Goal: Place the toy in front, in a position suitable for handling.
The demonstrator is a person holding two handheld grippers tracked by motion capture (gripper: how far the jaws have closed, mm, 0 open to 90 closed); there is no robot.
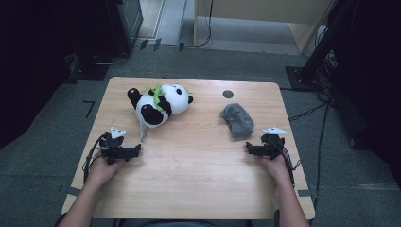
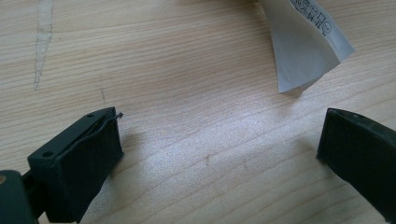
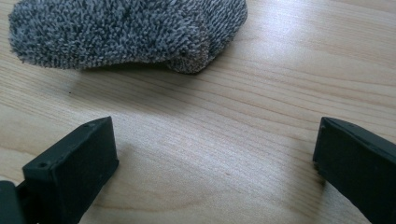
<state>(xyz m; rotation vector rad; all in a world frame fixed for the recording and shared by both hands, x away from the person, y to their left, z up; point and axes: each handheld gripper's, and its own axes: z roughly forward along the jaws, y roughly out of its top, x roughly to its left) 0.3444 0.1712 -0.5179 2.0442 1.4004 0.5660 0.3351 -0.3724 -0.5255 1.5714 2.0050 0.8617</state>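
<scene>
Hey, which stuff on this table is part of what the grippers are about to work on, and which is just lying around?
Likely in the job:
- panda, nearest the open left gripper; its tag lies ahead of the jaws
- grey sock, just ahead of the open right gripper

Just there:
- dark round spot on the table
- cables on the floor

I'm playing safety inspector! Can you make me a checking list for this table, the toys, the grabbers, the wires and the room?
Surface: wooden table, bare in the middle.
Job's things: panda plush lying far left, its white tag near the left gripper; grey fuzzy sock far right.
Clutter: dark round spot by the far edge.
Grippers: left gripper and right gripper open, holding nothing.
Cables: black cables trail from both grippers.
Surroundings: grey floor, dark equipment.
</scene>
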